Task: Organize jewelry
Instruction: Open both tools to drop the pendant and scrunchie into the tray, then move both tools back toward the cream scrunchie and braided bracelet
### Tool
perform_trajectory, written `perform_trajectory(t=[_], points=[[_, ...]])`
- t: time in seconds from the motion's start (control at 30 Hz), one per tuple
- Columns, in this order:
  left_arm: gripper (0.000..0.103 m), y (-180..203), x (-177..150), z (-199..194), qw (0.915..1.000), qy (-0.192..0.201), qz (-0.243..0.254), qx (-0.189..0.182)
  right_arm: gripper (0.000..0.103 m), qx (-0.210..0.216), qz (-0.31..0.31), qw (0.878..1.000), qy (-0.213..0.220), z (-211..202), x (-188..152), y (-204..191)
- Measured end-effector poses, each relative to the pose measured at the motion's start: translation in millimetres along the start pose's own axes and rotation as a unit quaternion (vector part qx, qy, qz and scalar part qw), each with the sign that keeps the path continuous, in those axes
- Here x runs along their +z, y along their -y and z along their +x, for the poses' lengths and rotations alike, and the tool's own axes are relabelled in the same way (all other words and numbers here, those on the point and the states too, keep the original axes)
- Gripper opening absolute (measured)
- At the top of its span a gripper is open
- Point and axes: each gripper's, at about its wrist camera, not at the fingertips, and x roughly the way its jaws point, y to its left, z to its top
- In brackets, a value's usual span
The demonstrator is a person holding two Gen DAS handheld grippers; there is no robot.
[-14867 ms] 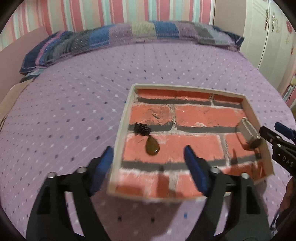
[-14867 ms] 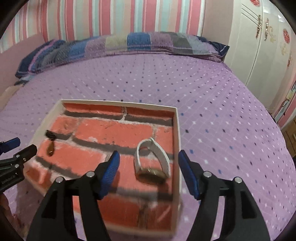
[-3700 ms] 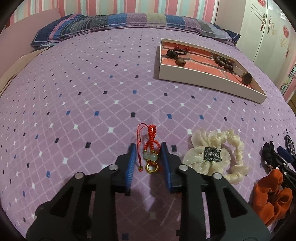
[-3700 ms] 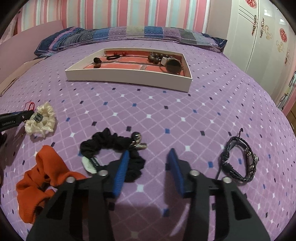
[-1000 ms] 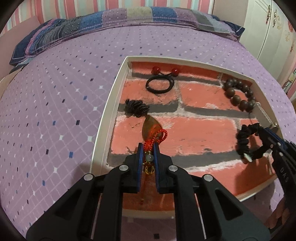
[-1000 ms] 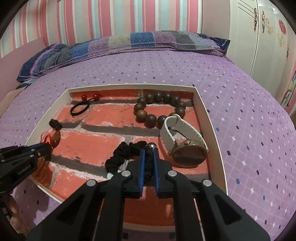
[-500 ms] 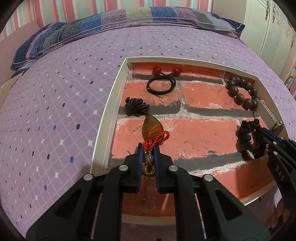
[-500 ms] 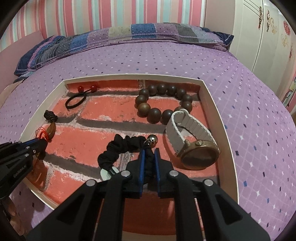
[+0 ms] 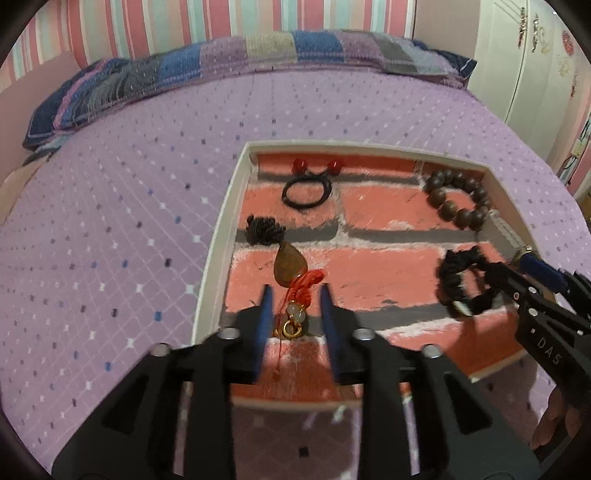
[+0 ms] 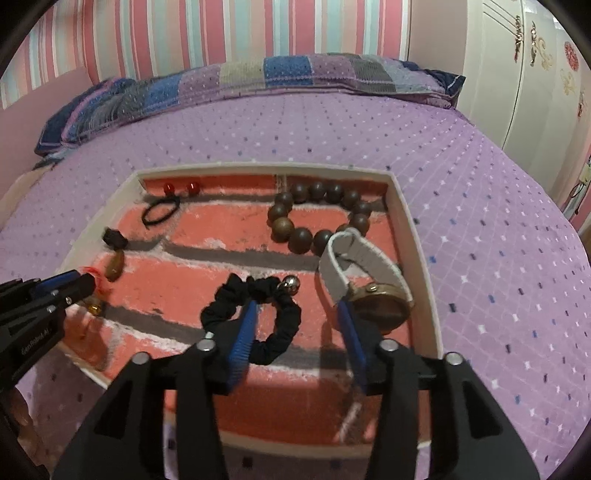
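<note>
Red knotted-cord charm (image 9: 298,295) with pale bead and gold ring lies in the tray (image 9: 218,254), near its front left corner, partly over the amber teardrop pendant (image 9: 289,265) with black knot. Left tongs (image 9: 295,325) sit over it, jaws opening, charm between the blue pads but not pressed; pads clear of it on both sides.

Black scrunchie (image 10: 258,317) with a small metal bell lies on the tray floor, front centre-right. Right tongs (image 10: 297,339) jaws opening; left pad overlaps the scrunchie's loop in view, right pad sits beside the watch, nothing clamped.

Also in tray: brown wooden bead bracelet (image 10: 319,218) back right, touching the white-strap watch (image 10: 369,284) with gold-brown case along the right wall; black hair tie with two red beads (image 10: 166,206) back left. Tray floor has red brick print, white rim.

Writing: "DAS" on the right tongs' body in the left wrist view; on the left tongs' body in the right wrist view, small print that looks like "GenRobot.AI", not sharp.

Tray rests on the bed (image 10: 480,221), purple diamond-dot cover. Striped patchwork pillow (image 10: 258,81) at the head, pink-and-teal striped wall (image 10: 221,33) behind, white wardrobe (image 10: 535,74) with floral decals at right.
</note>
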Motion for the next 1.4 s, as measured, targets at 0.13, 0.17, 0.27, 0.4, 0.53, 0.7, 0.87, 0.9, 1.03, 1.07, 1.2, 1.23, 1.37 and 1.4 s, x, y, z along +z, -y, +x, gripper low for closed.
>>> perform_trajectory(t=[0.13,0.17,0.27,0.4,0.53,0.7,0.87,0.9,1.03,1.07,1.2,1.23,1.37,1.4], points=[[0.043,2,-2,-32,0.9997,0.022,0.006,0.0,0.061,0.014,0.003,1.0,0.008,-26,2,5],[0.047,2,-3,-41,0.9996,0.028,0.006,0.001,0.064,0.012,0.002,1.0,0.014,-36,2,6],[0.063,-2,-8,-68,0.9989,0.048,0.0,0.004,0.077,0.003,0.0,0.999,0.037,-63,0,11],[0.074,-8,-18,-101,0.9977,0.067,-0.01,0.002,0.086,-0.004,0.001,0.999,0.054,-94,-5,19],[0.084,-13,-32,-127,0.9968,0.078,-0.018,0.002,0.088,-0.009,-0.005,0.997,0.074,-123,-14,27],[0.086,-15,-51,-152,0.9961,0.085,-0.023,-0.002,0.089,-0.012,-0.002,0.996,0.091,-155,-31,42],[0.089,-11,-75,-173,0.9951,0.097,-0.016,0.008,0.089,-0.021,0.001,0.995,0.101,-178,-50,58],[0.089,-12,-82,-178,0.9948,0.1,-0.017,0.009,0.089,-0.024,0.002,0.994,0.102,-182,-55,62],[0.091,-11,-103,-187,0.9941,0.106,-0.014,0.019,0.089,-0.031,0.002,0.995,0.099,-191,-73,75],[0.091,-12,-108,-189,0.994,0.107,-0.013,0.023,0.089,-0.034,0.001,0.995,0.098,-193,-79,78],[0.091,-15,-132,-194,0.9945,0.1,-0.021,0.02,0.089,-0.041,0.007,0.995,0.095,-198,-101,95],[0.091,-14,-137,-193,0.9946,0.099,-0.021,0.022,0.089,-0.042,0.01,0.995,0.093,-198,-106,98],[0.092,-11,-156,-188,0.9953,0.091,-0.02,0.028,0.089,-0.048,0.021,0.995,0.084,-195,-127,112],[0.092,-12,-160,-185,0.9954,0.089,-0.021,0.028,0.089,-0.055,0.018,0.995,0.081,-193,-134,116]])
